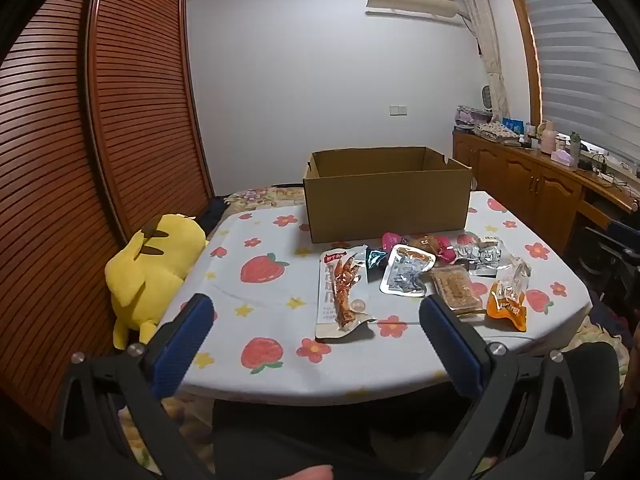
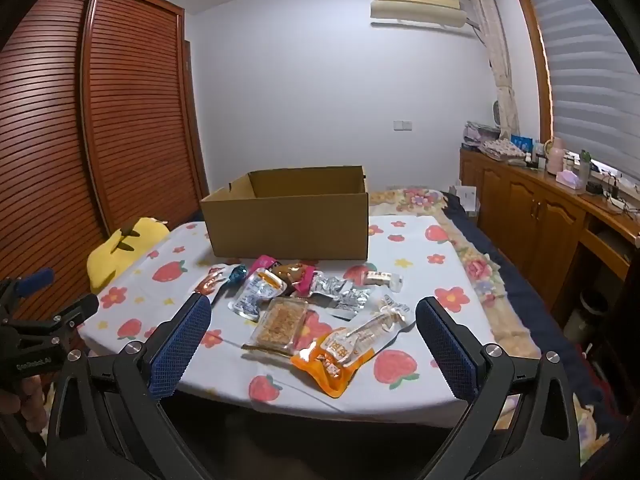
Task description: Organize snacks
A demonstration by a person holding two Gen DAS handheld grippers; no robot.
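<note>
An open cardboard box stands at the back of the strawberry-print table; the right wrist view shows it too. In front of it lie several snack packs: a long white chicken-foot pack, a silver pack, a clear tray of brown bars, an orange pouch. The right wrist view shows the orange pouch and the bar tray nearest. My left gripper is open and empty above the table's near edge. My right gripper is open and empty, above the near edge.
A yellow plush toy lies at the table's left edge beside a brown slatted wardrobe. A wooden cabinet with clutter runs along the right wall. A bed with a floral cover lies between table and cabinet.
</note>
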